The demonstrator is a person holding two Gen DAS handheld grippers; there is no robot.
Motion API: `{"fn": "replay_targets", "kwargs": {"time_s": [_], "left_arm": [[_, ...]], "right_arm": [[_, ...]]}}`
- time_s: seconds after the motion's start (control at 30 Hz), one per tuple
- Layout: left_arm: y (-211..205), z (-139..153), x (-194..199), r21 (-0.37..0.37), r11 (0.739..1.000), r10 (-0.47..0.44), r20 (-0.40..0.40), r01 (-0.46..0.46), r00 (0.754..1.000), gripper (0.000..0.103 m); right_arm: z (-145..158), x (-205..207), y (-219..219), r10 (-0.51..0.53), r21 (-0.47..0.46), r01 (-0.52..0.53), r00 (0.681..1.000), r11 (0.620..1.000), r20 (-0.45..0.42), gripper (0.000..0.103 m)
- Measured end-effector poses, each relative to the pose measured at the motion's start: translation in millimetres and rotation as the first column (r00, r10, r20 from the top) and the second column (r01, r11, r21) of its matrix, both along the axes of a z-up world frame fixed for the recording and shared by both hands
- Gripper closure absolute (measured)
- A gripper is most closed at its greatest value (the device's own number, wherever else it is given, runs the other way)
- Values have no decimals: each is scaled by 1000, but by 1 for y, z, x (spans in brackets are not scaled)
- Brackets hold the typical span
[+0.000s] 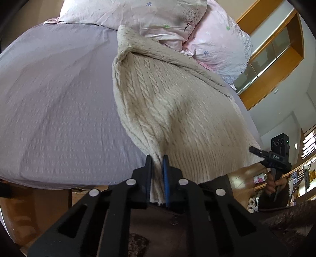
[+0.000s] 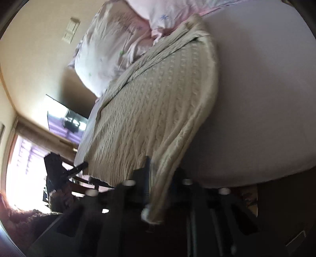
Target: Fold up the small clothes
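Both grippers clench the near hem of a cream cable-knit sweater (image 1: 167, 102): the left gripper (image 1: 157, 164) pinches one hem corner, the right gripper (image 2: 160, 168) another bunched fold of hem. Spread over a lavender bed sheet (image 1: 59, 102), the sweater reaches toward the far floral pillows (image 1: 154, 17). Thick, soft and floppy, the knit looks moderately heavy and likely to sag or stretch; the denser ribbed hem and corners seem the surest places to hold.
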State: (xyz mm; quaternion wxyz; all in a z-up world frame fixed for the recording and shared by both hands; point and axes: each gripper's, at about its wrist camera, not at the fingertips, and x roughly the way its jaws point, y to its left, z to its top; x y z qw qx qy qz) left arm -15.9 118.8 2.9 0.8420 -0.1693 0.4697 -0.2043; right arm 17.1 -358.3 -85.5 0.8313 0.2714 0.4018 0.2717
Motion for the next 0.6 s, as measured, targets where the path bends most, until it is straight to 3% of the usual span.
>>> {"fn": "replay_targets", "kwargs": {"time_s": [0.17, 0.37, 0.47, 0.53, 0.6], "left_arm": [[12, 35, 30, -65, 998, 8, 119, 0, 993, 95], [18, 86, 118, -20, 997, 76, 294, -74, 953, 95], [14, 91, 187, -20, 991, 135, 317, -136, 939, 95], [10, 79, 232, -6, 983, 176, 290, -182, 941, 95], [7, 57, 280, 12, 974, 219, 207, -226, 953, 95]], "right_arm": [[45, 20, -17, -49, 130, 28, 987, 991, 156, 95], [105, 98, -34, -153, 225, 91, 950, 970, 273, 95], [116, 160, -32, -202, 252, 133, 941, 959, 273, 95], [111, 223, -33, -269, 257, 213, 940, 943, 211, 95], [95, 266, -33, -337, 214, 308, 935, 927, 115, 94]]}}
